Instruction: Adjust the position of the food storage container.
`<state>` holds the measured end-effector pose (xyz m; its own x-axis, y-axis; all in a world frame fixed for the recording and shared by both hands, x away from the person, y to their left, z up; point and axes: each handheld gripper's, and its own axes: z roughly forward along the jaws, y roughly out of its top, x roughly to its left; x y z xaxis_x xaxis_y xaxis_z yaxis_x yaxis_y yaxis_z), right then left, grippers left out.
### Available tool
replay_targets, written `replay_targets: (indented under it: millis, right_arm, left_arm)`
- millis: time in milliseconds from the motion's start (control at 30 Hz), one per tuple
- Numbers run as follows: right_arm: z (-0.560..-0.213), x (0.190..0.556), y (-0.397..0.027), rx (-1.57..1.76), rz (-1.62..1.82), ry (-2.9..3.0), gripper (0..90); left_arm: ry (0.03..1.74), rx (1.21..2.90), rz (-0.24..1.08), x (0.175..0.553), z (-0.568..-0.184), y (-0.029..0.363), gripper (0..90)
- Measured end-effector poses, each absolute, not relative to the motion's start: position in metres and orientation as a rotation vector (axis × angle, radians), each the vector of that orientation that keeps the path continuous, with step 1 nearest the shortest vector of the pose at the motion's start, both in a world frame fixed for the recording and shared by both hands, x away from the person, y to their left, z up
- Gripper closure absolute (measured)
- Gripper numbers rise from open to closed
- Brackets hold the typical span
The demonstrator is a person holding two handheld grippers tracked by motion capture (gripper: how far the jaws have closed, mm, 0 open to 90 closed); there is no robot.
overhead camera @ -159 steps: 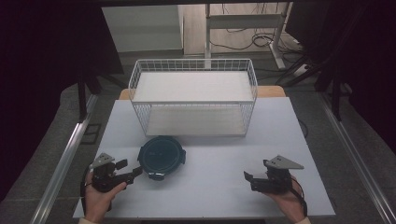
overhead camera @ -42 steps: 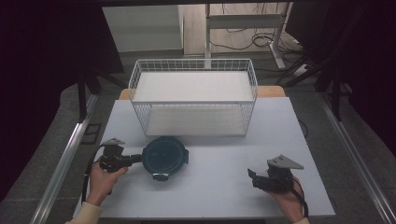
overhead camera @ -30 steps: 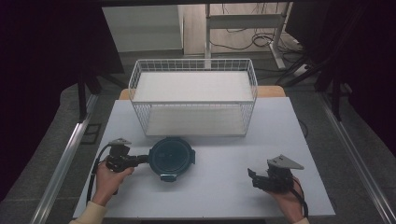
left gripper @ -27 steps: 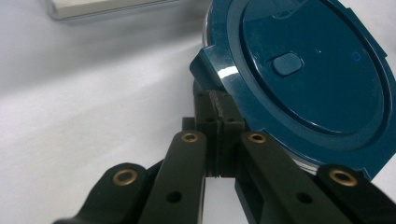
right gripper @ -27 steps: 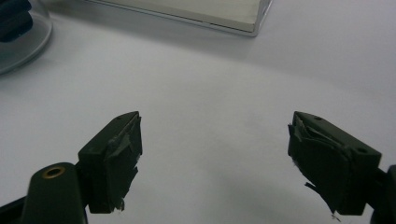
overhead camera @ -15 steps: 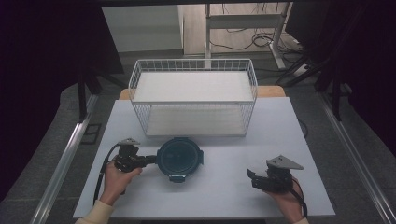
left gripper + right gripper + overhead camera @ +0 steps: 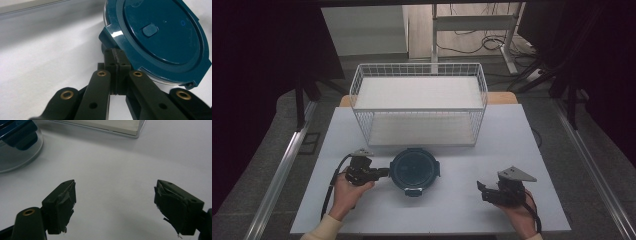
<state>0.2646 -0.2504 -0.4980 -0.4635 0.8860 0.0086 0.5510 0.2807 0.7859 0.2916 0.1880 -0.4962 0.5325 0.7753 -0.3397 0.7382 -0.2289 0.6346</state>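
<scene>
Your left gripper (image 7: 383,173), jaws closed empty, nudges container (image 7: 414,169) toward basket (image 7: 419,110); right gripper (image 7: 482,189) gapes empty, right of container.

Left claw (image 7: 382,173) low over the surface, pointing toward the person's right; jaws pressed fully together, pads (image 7: 115,62) meeting along one seam. Left hand (image 7: 346,192) wraps the body from behind, forearm entering from the bottom edge, cable looping off beside the wrist. Right claw (image 7: 482,190) near the front right, pointing left, jaws standing well apart with nothing between them. Right hand (image 7: 518,212) grips its body, grey plate on top.
</scene>
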Motion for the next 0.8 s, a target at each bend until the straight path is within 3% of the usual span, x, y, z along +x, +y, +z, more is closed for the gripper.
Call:
replay_targets:
  millis: [800]
  right_arm:
    - [-0.499, 0.265, -0.25, 1.296, 1.038, 2.126, 17.6]
  left_arm:
    - [1.154, 2.011, -0.005, 0.3, -0.495, 0.14, 90.0]
